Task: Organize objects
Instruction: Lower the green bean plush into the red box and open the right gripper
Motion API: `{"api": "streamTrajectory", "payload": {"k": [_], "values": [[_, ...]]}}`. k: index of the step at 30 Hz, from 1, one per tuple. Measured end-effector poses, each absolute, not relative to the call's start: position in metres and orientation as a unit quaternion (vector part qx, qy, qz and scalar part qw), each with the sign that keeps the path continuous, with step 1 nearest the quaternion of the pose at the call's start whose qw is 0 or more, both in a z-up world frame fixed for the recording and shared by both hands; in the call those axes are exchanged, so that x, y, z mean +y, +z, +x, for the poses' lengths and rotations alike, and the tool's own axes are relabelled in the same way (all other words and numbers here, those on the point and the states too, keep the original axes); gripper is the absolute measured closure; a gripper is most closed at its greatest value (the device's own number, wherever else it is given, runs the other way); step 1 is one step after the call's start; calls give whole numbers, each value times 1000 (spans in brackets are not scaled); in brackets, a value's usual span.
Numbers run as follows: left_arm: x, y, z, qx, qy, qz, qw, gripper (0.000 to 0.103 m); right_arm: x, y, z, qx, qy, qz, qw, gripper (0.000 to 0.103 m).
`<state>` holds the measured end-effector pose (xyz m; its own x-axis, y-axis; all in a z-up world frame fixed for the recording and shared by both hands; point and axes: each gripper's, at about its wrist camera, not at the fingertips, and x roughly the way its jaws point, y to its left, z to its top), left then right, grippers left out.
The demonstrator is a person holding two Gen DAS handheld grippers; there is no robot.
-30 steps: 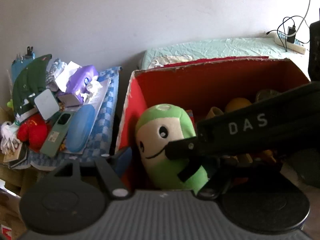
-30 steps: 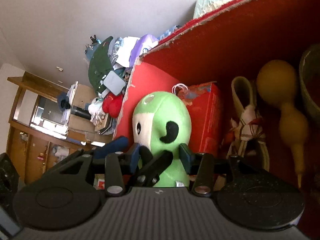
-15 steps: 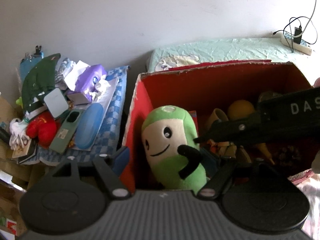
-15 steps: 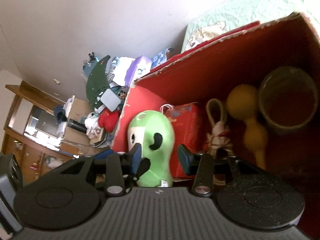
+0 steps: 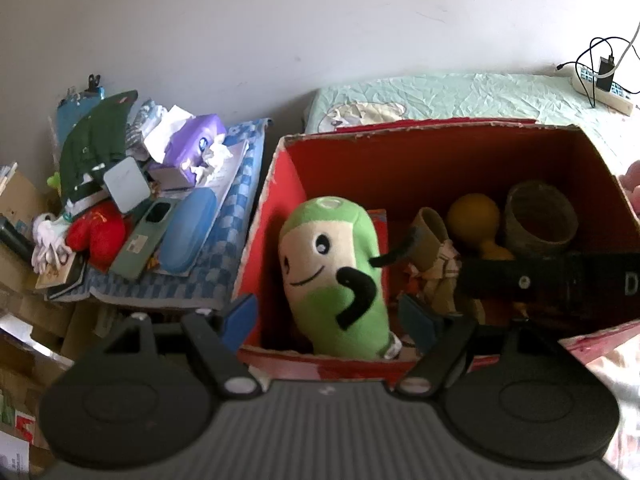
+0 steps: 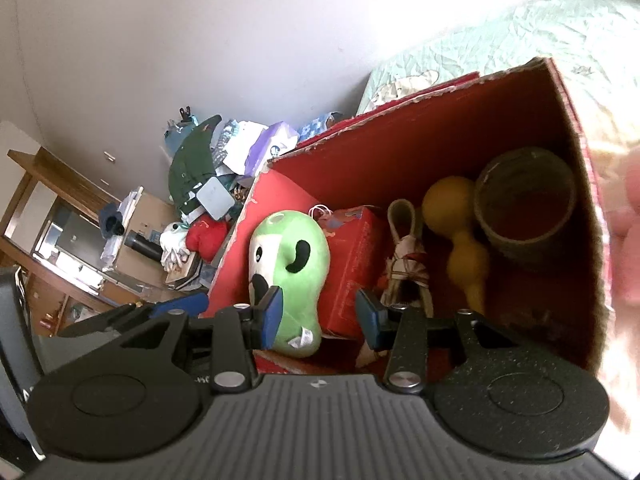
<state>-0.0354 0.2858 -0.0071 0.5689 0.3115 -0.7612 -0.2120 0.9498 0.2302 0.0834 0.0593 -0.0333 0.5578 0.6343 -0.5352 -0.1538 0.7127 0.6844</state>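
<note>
Green plush toy point(image 5: 334, 276) stands inside the red cardboard box point(image 5: 440, 152). Left hand-held gripper point(image 5: 328, 318) opening, right hand-held gripper point(image 6: 320, 316) apart, both empty; lift clear without snagging it.

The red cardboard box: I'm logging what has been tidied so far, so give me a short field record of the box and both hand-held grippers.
container: red cardboard box, open top
left end: green plush toy, upright
behind plush: red packet
middle: yellow gourd
right end: brown pot
left hand-held gripper: jaws opening, either side of the plush, not pressing
right hand-held gripper: open, holding nothing
</note>
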Motion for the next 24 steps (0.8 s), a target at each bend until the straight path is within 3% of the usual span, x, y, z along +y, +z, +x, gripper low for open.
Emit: {"api": "streamTrajectory", "payload": {"k": [24], "values": [[195, 13, -45, 431, 137, 62, 889, 20, 0, -9, 35, 368, 236, 271, 857, 58]]}}
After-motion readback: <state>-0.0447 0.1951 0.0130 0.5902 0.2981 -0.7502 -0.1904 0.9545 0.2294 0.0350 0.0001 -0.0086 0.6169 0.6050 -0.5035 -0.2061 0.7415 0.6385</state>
